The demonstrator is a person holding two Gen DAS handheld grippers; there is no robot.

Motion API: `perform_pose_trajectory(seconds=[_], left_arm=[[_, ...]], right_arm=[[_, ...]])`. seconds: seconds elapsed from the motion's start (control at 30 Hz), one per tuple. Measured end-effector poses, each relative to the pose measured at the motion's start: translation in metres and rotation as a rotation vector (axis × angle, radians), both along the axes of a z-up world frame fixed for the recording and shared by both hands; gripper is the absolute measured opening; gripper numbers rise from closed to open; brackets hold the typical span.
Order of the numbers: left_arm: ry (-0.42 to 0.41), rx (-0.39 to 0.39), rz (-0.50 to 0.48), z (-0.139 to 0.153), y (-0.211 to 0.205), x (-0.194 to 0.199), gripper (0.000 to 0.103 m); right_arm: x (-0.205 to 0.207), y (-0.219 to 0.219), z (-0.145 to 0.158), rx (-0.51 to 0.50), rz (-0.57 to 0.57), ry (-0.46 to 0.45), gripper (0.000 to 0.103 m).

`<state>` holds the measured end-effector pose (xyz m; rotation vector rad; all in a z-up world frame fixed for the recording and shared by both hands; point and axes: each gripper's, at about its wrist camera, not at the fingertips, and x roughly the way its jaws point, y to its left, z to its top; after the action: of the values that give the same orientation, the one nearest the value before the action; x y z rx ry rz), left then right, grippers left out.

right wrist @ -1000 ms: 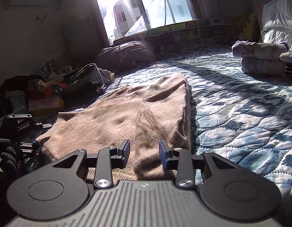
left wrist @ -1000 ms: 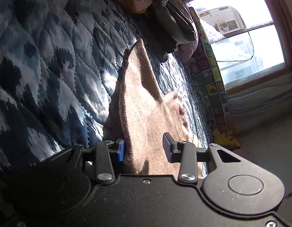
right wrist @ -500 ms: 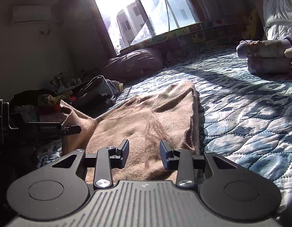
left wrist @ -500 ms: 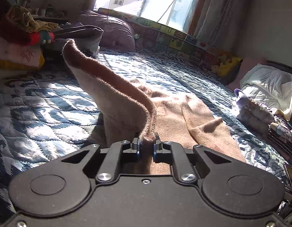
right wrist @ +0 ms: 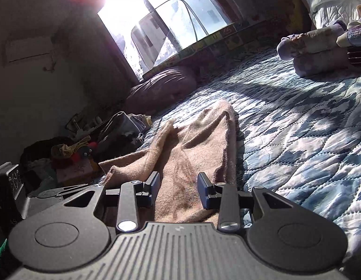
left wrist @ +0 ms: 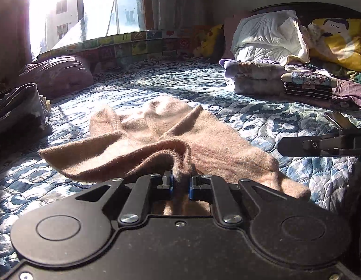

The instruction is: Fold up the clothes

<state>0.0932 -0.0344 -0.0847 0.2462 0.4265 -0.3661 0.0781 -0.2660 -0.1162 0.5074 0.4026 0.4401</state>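
Two grippers are low over the bed. The left gripper (left wrist: 180, 183) has its two blue pads squeezed tight on a bunched edge of the fuzzy tan cloth (left wrist: 217, 144). The pinched bit stands up right between the pads, and the cloth droops away from it on both sides. The right gripper (right wrist: 178, 192) has its fingers wide apart with nothing between them. It sits over the near end of the same tan cloth (right wrist: 192, 154), but I cannot tell if it touches it.

Just past both grippers, the cloth lies spread and wrinkled on the blue and white quilt (left wrist: 262, 116). One flap is lifted toward the left gripper and folds over the flat part. From the left gripper, the right gripper's black arm (left wrist: 320, 143) pokes in from the right side.

Further out, to the right of the left gripper, a stack of folded clothes (left wrist: 255, 79) sits on the quilt, with a white pillow (left wrist: 267, 37) and a yellow pillow (left wrist: 339, 42) behind it. To the far left is a purple cushion (left wrist: 56, 74). Behind it all, a bright window (left wrist: 87, 11) lets in the sun.
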Motion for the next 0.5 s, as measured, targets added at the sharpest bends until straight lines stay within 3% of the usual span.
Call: perform_pose_trajectory(seconds=[0.13, 0.3, 0.43, 0.47, 0.5], left_arm=[[-0.017, 0.129, -0.085, -0.011, -0.016, -0.010, 0.008], [-0.020, 0.146, -0.104, -0.012, -0.014, -0.010, 0.008], [0.027, 0.207, -0.131, -0.024, -0.021, -0.006, 0.009], [0.044, 0.209, -0.137, -0.026, -0.021, -0.006, 0.011], [0.059, 0.201, -0.144, -0.028, -0.021, -0.007, 0.021]], right_arm=[[0.000, -0.003, -0.001, 0.004, -0.004, 0.002, 0.037], [0.002, -0.004, -0.001, 0.013, 0.002, 0.000, 0.037], [0.004, 0.001, 0.000, 0.010, 0.023, 0.003, 0.037], [0.004, 0.003, 0.000, 0.006, 0.027, 0.004, 0.037], [0.005, 0.006, 0.000, 0.003, 0.032, 0.004, 0.037]])
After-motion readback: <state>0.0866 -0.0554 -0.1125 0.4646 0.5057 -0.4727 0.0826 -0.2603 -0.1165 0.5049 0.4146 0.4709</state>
